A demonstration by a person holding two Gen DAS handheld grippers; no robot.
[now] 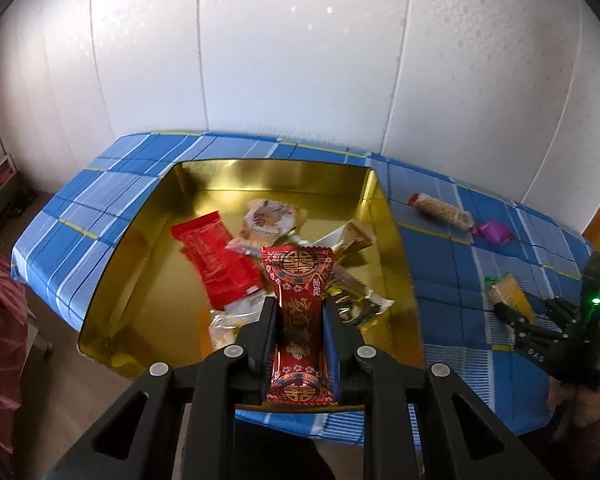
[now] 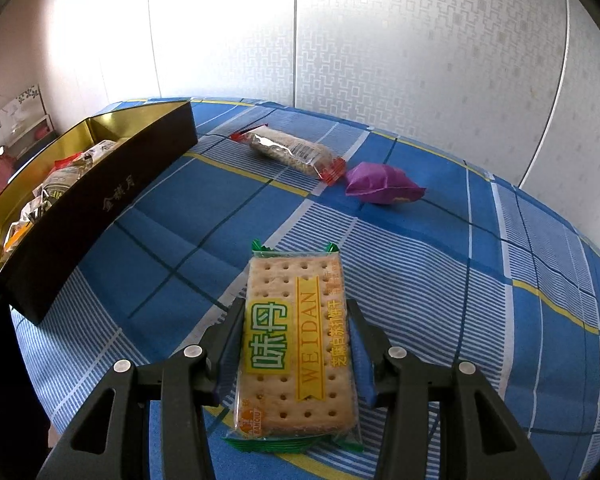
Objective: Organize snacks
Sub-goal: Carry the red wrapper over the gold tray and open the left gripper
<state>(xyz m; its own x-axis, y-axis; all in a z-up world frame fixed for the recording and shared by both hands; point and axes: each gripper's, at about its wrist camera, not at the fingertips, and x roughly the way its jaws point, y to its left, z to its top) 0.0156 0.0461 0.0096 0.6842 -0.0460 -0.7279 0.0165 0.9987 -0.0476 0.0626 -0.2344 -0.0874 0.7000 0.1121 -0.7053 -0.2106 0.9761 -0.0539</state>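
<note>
While the left gripper pinches a red patterned candy packet between its fingers above the near edge of the gold-lined box, other wrapped snacks lie piled inside that box. On the blue checked tablecloth, the right gripper has its fingers on both sides of the cracker packet; whether they press it I cannot tell. Farther off lie a long biscuit pack and a purple pouch, almost touching.

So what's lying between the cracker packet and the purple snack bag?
Nothing: in the right wrist view, only bare checked tablecloth separates the cracker packet from the purple bag.
</note>
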